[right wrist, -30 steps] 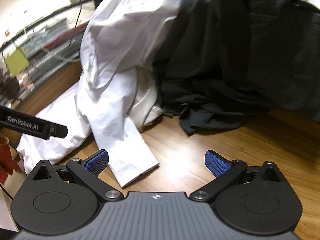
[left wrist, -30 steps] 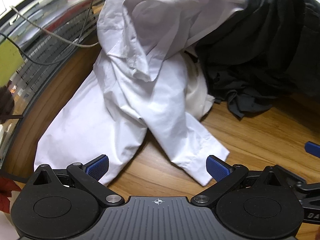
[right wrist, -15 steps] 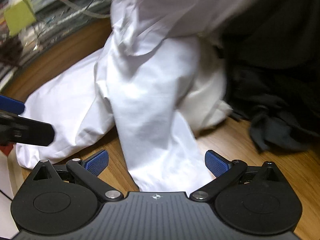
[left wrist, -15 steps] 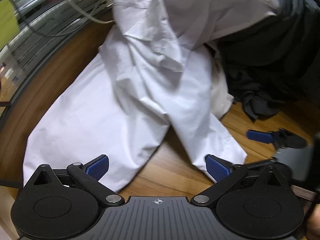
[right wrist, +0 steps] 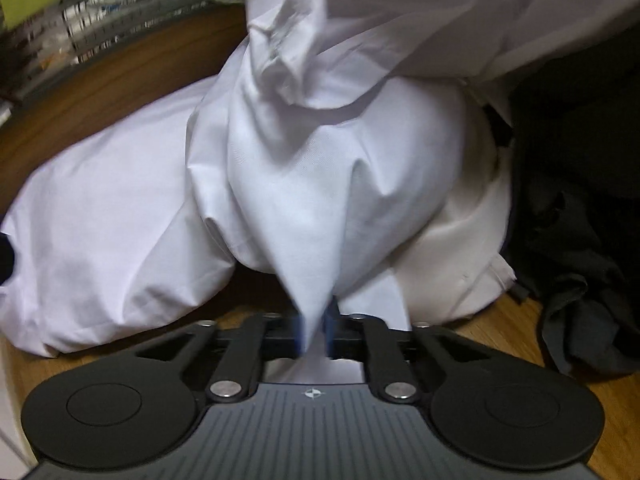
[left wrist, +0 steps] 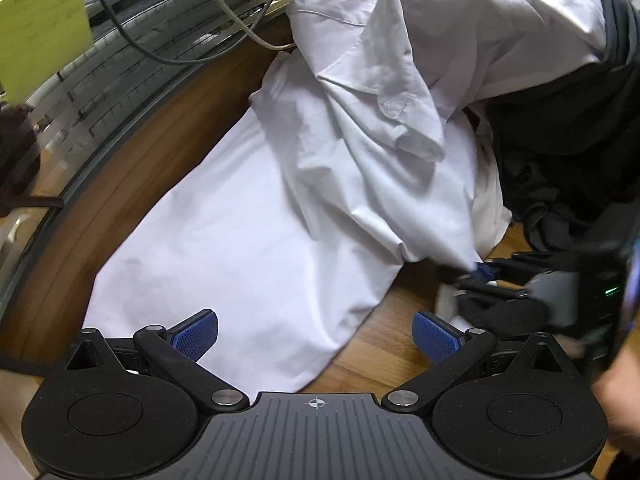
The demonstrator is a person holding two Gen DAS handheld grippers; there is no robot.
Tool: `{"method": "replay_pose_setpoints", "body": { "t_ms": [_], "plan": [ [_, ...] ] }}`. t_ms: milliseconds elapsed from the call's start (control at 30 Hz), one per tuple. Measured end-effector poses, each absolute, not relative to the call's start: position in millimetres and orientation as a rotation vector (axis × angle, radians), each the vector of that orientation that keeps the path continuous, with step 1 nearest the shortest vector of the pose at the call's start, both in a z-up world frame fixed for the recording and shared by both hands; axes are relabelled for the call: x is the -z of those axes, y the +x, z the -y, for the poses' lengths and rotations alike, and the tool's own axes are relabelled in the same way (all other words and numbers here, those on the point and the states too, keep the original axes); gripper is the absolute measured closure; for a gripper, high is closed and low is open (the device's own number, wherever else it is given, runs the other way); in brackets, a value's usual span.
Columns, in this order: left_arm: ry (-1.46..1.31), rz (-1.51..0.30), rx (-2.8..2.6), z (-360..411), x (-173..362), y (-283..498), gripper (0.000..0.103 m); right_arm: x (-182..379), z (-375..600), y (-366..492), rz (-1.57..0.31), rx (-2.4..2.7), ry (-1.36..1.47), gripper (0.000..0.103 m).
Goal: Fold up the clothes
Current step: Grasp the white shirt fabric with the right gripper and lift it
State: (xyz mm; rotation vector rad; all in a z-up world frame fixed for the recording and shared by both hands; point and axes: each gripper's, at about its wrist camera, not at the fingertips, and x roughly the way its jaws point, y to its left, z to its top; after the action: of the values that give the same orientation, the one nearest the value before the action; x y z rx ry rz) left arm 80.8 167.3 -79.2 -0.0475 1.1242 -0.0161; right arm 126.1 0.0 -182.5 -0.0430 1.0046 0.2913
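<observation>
Shirt (right wrist: 312,200) tip blurred inside right gripper (right wrist: 316,330) pinch

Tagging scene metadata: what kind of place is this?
Likely a home or office desk, not a laundry room: wooden tabletop, cables and a yellow sticky note behind the white shirt and dark clothes.
</observation>
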Motion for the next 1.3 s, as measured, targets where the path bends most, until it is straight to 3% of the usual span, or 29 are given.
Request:
{"method": "replay_pose_setpoints", "body": {
  "t_ms": [633,733,767,867,1300],
  "plan": [
    [0.035,-1.143,0.097,-143,106,92,0.0,115,180,-47,-1.032,0.097,0.095,0.102],
    [0.043,-1.148,0.114,-136,109,88,0.0,116,202,-59,-1.036,0.123,0.164,0.09],
    [0.04,-1.15,0.119,-135,109,86,0.0,117,204,-61,-1.044,0.109,0.179,0.075],
    [0.036,-1.149,0.131,-133,110,77,0.0,117,197,-63,-1.054,0.056,0.18,0.047],
    [0.054,-1.172,0.11,-155,118,42,0.0,132,78,56,-1.002,-0.244,0.445,0.029]
  ]
}}
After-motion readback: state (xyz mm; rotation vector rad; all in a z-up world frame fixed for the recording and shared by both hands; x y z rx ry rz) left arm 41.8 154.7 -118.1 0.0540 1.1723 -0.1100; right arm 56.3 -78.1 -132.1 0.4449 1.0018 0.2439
